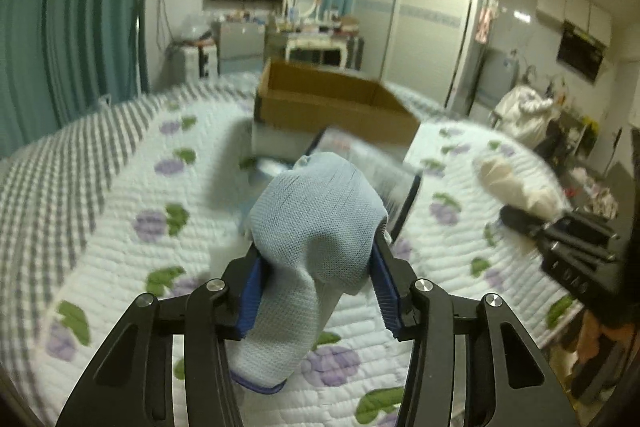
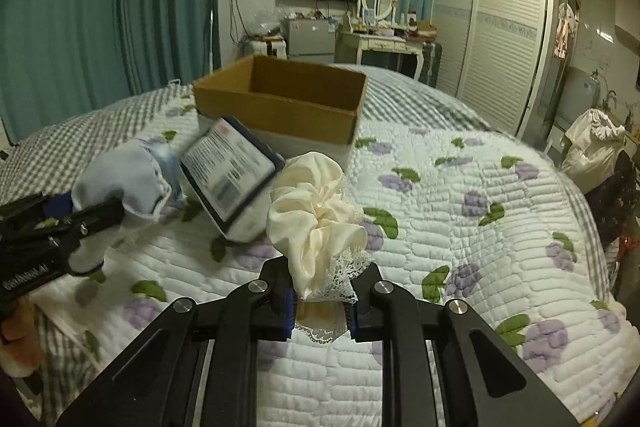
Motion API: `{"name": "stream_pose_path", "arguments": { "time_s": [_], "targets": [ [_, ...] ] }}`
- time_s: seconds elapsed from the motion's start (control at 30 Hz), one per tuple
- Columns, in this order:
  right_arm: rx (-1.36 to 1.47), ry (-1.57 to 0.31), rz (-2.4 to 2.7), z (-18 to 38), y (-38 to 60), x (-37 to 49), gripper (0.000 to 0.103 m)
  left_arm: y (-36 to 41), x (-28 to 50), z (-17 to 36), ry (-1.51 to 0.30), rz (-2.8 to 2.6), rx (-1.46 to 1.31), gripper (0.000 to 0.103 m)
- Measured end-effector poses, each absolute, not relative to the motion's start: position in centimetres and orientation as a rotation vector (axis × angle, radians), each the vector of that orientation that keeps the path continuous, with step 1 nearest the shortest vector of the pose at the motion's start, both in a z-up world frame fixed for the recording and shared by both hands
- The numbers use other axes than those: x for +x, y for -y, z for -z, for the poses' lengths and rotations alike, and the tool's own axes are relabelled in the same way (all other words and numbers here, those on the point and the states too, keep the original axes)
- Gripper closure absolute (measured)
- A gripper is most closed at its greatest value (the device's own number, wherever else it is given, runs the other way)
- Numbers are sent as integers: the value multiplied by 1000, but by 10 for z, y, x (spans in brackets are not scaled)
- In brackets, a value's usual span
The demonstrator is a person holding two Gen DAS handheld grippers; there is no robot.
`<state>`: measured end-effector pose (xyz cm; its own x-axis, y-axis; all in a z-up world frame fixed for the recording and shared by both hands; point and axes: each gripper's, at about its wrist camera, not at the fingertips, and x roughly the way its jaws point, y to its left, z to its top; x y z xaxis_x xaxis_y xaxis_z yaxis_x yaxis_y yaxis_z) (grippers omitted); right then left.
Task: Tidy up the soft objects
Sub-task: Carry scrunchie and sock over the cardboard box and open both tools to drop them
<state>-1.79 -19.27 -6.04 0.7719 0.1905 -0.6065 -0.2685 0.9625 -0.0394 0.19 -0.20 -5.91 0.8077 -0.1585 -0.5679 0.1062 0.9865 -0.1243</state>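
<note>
My left gripper (image 1: 318,267) is shut on a light blue knitted sock (image 1: 316,223), held above the quilt; it also shows in the right wrist view (image 2: 120,179). My right gripper (image 2: 322,303) is shut on a cream satin scrunchie with lace trim (image 2: 316,227), seen in the left wrist view as a pale bundle (image 1: 516,183) at the right. An open cardboard box (image 2: 280,103) stands on the bed beyond both grippers, also in the left wrist view (image 1: 332,103).
A blue-edged printed package (image 2: 228,171) leans in front of the box, between the two grippers. The bed carries a white quilt with purple flowers (image 2: 480,227). Teal curtains, a wardrobe and a dressing table stand beyond the bed.
</note>
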Motion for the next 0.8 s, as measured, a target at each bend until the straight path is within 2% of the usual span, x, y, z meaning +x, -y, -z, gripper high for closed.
{"name": "stream_pose_path", "arguments": {
  "time_s": [0.2, 0.47, 0.63, 0.8],
  "targets": [
    [-122, -598, -295, 24, 185, -18, 85, -4, 13, 11, -524, 154, -78, 55],
    [-140, -523, -354, -41, 174, 36, 85, -11, 80, -34, -453, 163, -48, 55],
    [-179, -498, -360, -61, 163, 88, 85, -17, 134, -46, -452, 174, -67, 55],
    [-190, -526, -372, -57, 150, 150, 85, -10, 188, -37, -476, 168, -19, 55]
  ]
}}
